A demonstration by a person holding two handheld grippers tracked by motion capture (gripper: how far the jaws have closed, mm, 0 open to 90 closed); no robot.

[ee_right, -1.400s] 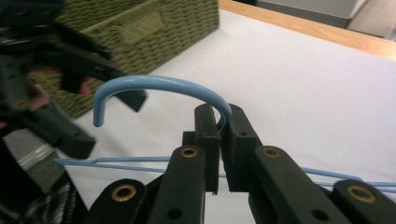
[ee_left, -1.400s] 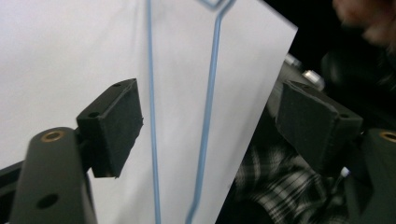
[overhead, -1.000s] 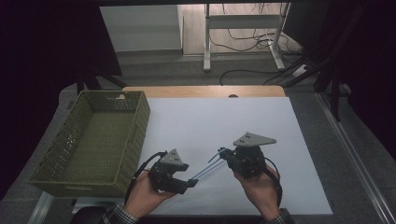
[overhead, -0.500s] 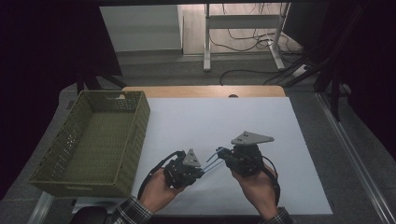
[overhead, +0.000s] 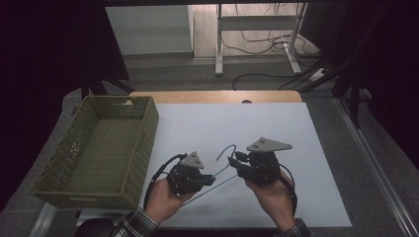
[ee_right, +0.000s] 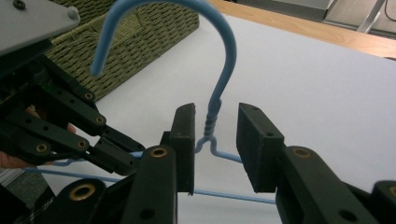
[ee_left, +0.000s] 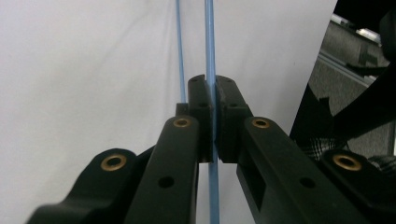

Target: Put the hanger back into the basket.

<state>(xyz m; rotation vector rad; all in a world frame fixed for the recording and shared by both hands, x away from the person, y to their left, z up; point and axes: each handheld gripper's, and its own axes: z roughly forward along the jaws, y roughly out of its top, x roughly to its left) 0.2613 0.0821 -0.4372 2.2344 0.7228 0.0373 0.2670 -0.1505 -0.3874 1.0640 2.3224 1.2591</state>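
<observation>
A blue wire hanger [overhead: 223,149] hangs just above the white table sheet [overhead: 296,133] between my two grippers. My left gripper [overhead: 209,179] is shut on one of its thin wire arms [ee_left: 208,37], which runs straight out between the closed jaws [ee_left: 212,95]. My right gripper [overhead: 232,161] is open, its jaws standing on either side of the hanger's twisted neck [ee_right: 211,122] without touching it. The hook [ee_right: 223,42] curls up above the right gripper [ee_right: 215,119]. In the right gripper view the left gripper [ee_right: 109,150] grips the wire at lower left.
A green woven basket [overhead: 143,118] stands at the table's left side, close beside the left hand. A wooden table edge [overhead: 217,96] runs along the back. Cables and a desk frame [overhead: 257,49] lie on the floor beyond.
The left hand and its gripper have moved right and slightly forward, closer to the right gripper. The right hand has stayed nearly still.
</observation>
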